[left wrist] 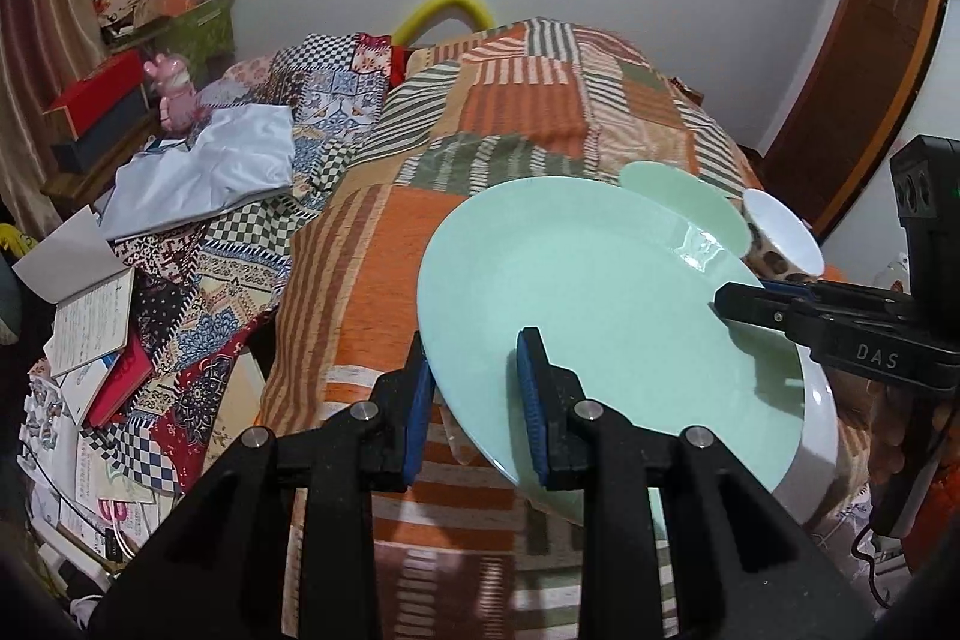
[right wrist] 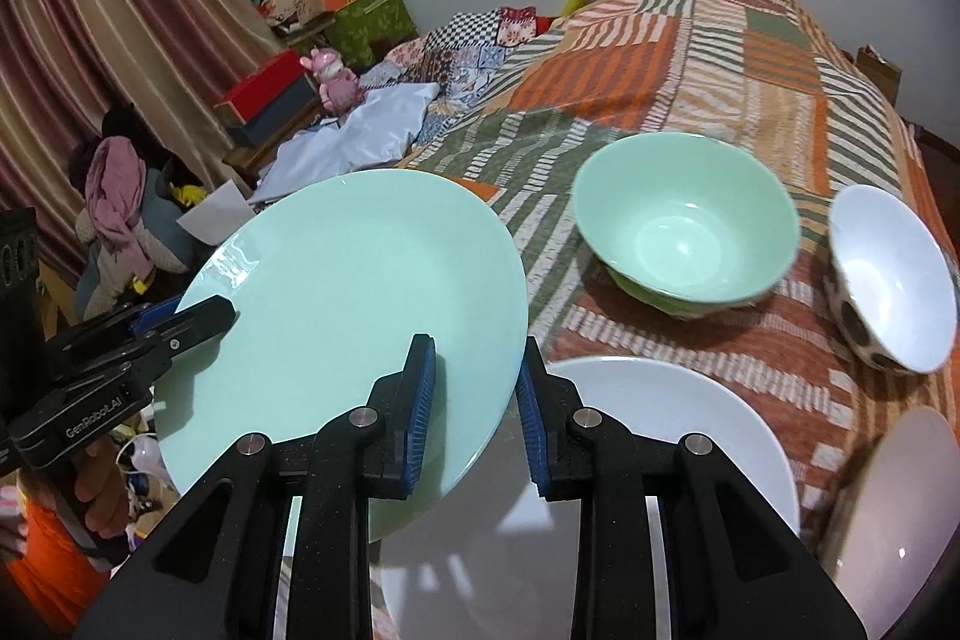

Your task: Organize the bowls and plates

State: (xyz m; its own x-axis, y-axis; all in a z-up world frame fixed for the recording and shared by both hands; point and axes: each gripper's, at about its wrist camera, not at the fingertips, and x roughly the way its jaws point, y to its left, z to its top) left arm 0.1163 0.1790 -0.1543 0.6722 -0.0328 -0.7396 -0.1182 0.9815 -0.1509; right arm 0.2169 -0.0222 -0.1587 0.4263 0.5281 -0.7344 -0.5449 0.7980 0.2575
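Both hand-held grippers, one marked DAS [left wrist: 876, 357], perhaps GenRobot.AI [right wrist: 93, 420], pinch green plate [right wrist: 360, 292].

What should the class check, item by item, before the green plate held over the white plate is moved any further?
1. Left tool clamps the green plate rim: ok.
2. Right tool clamps the opposite rim: ok.
3. Plate lifted off the white plate: ok, though tilted.
4. Green bowl stands apart from the plate: ok.
5. Spotted bowl upright: not ok, it leans.
6. Firmness of both grips: cannot tell.
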